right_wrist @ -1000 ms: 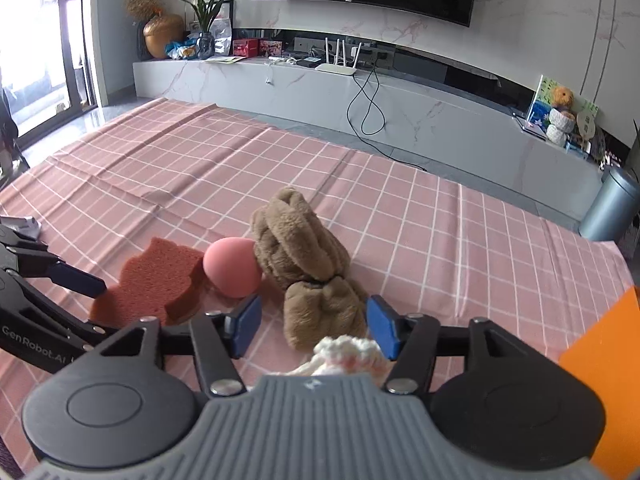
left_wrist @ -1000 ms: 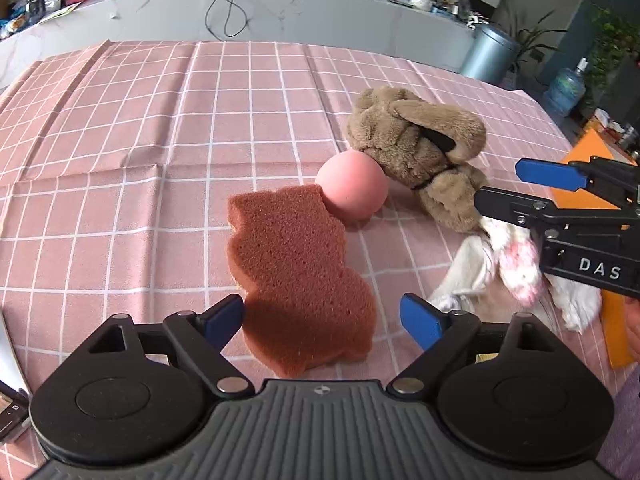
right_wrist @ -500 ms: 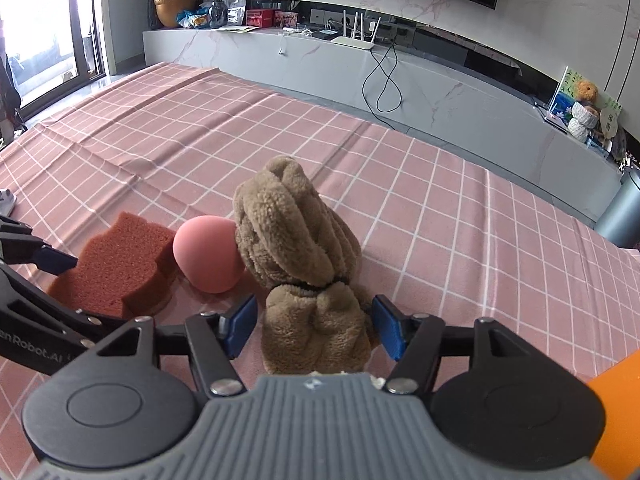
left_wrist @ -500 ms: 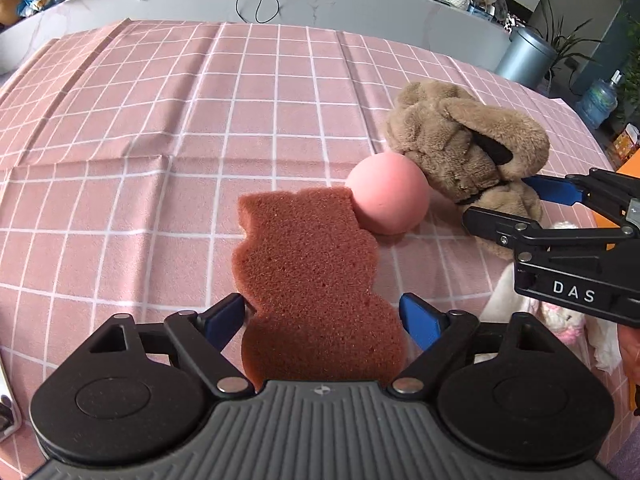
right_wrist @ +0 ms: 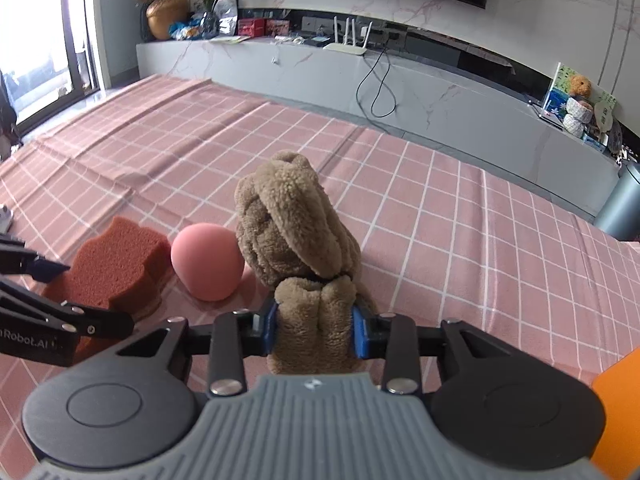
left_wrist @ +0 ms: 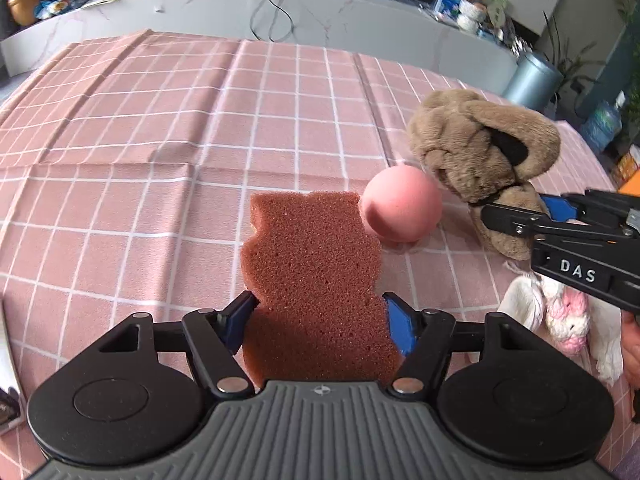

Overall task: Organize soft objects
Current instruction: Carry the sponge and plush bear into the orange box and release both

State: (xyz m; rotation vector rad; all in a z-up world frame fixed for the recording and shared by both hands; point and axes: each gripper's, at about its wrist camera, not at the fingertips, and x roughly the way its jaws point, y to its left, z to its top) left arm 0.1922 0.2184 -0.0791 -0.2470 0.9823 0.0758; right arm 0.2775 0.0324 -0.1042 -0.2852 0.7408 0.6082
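A brown foam sponge (left_wrist: 312,248) cut like an animal lies flat on the pink checked cloth. My left gripper (left_wrist: 318,320) is closing, and its blue pads touch both sides of the sponge's waist. A pink ball (left_wrist: 402,204) rests between the sponge and a brown plush toy (left_wrist: 472,148). In the right wrist view my right gripper (right_wrist: 314,326) is closing, its pads squeezing the lower part of the plush toy (right_wrist: 292,216). The sponge (right_wrist: 116,264) and ball (right_wrist: 206,260) sit to its left.
A white and pink plush (left_wrist: 560,312) lies under the right gripper's body near the cloth's right edge. An orange sheet (right_wrist: 616,400) shows at the near right. The pink checked cloth (left_wrist: 160,140) stretches far to the left and back. A grey bin (right_wrist: 620,208) stands beyond the table.
Both grippers moved forward over their objects, and their jaws narrowed. The left pads came in against the sponge; the right pads closed onto the brown plush toy's lower part.
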